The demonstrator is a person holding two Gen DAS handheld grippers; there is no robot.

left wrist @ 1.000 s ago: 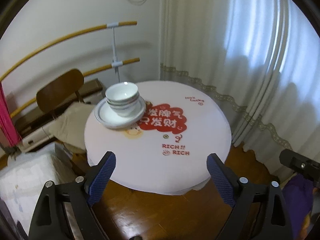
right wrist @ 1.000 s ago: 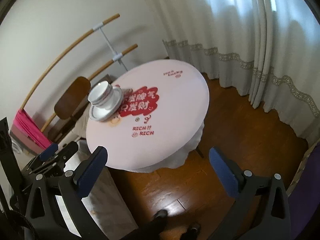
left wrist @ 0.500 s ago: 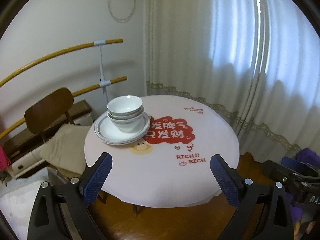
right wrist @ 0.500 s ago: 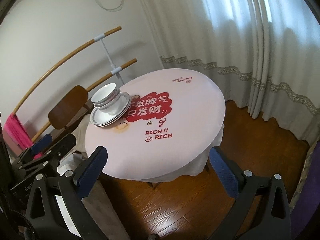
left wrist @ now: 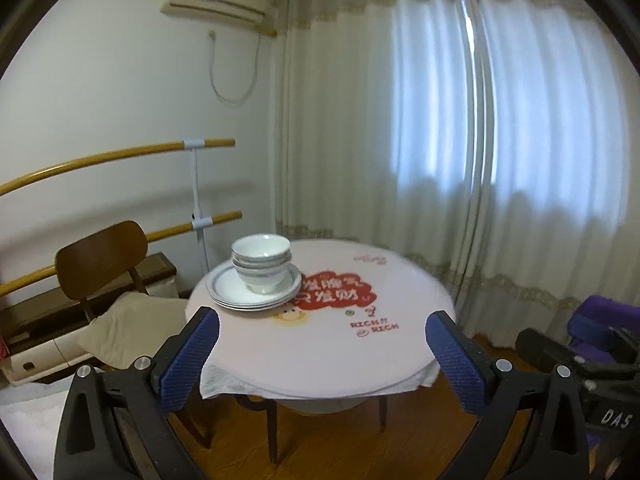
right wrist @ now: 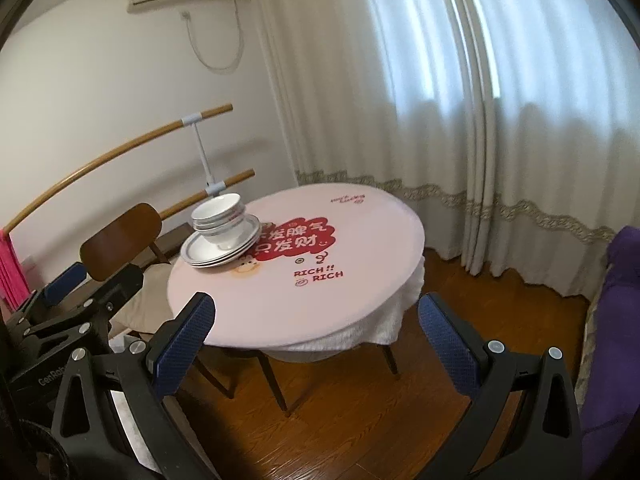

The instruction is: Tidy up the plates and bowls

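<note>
Both hand-held grippers, left and right, were held level, spread wide and empty, short of the table. Nested bowls were seen stacked on plates at its far left.

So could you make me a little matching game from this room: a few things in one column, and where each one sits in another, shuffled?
Things:
1. stack of bowls
2. stack of plates
3. wooden chair
4. air conditioner

Places:
A. high on the wall, near the curtain
B. directly on the round table, at its left side
C. on the floor, left of the table
D. on top of the plates

Pairs: 1-D, 2-B, 3-C, 4-A
</note>
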